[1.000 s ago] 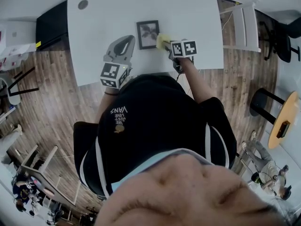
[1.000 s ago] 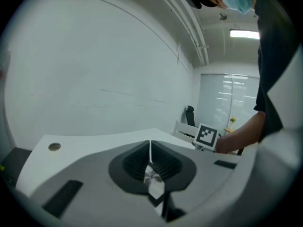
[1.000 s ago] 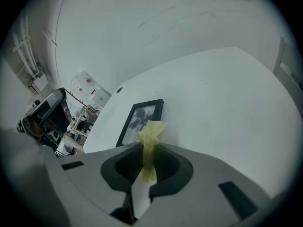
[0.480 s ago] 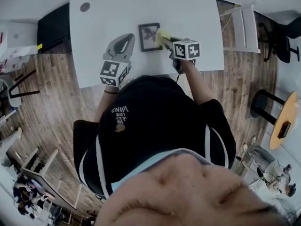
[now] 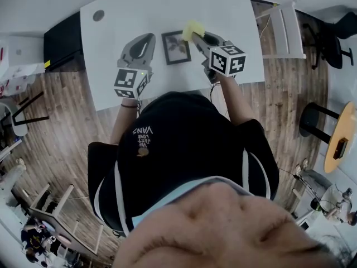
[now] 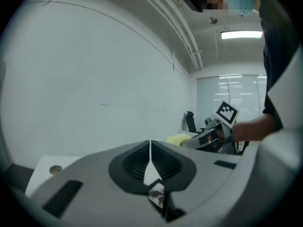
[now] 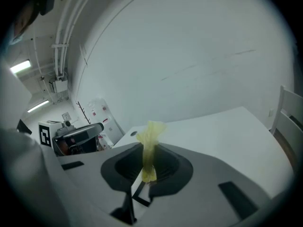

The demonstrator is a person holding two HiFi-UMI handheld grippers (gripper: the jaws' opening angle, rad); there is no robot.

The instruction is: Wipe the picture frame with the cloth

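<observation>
A small dark picture frame [image 5: 176, 47] with a plant print lies flat on the white table [image 5: 117, 15]. My right gripper [image 5: 199, 36] is shut on a yellow cloth [image 5: 193, 30], which hangs by the frame's far right corner. In the right gripper view the cloth [image 7: 150, 143] stands bunched up between the jaws, above the table. My left gripper [image 5: 146, 39] sits left of the frame, shut, with nothing in it [image 6: 150, 151]. The left gripper view also shows the cloth [image 6: 179, 139] and the right gripper [image 6: 208, 137]. The frame is hidden in both gripper views.
A round cable hole [image 5: 99, 15] marks the table's far left corner. A white chair [image 5: 284, 24] stands to the table's right, a dark cabinet [image 5: 61, 32] to its left. Wooden floor surrounds the table. A coat rack [image 7: 83, 111] stands by the wall.
My right gripper has moved with the cloth from the frame's right edge to its far right corner, and it sits higher. The left gripper shifted slightly left, away from the frame.
</observation>
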